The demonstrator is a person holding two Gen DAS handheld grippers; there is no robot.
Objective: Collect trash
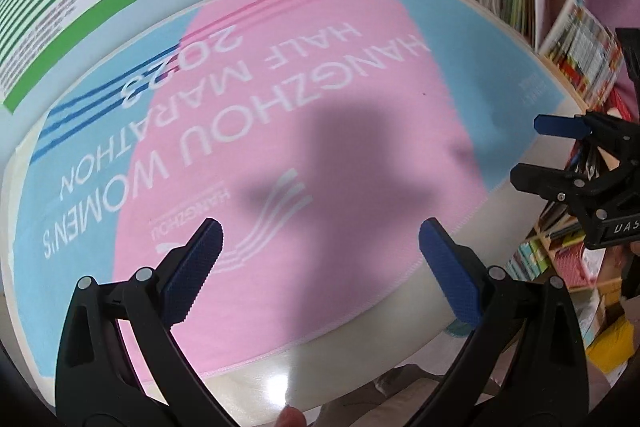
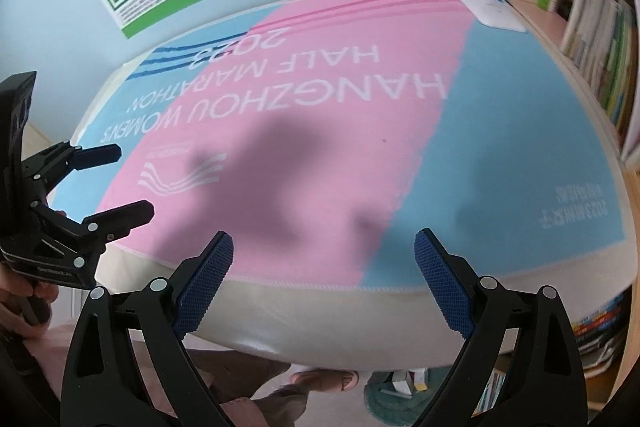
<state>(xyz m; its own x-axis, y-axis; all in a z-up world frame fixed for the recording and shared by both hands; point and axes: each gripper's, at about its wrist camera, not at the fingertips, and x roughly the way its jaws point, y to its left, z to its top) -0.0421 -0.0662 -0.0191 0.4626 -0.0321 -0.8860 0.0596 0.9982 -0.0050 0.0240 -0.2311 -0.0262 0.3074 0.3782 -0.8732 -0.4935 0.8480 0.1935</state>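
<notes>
Both the left tongs (image 1: 320,259) and the right tongs (image 2: 324,263) are wide open and empty over the pink-and-blue towel (image 1: 304,99) on the worktop (image 2: 320,323), no trash is visible, so I would first search toward 12 o'clock.

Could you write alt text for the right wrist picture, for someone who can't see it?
The open right claw hangs over a table edge covered by a pink and blue marathon towel. The open left claw enters at left.
</notes>
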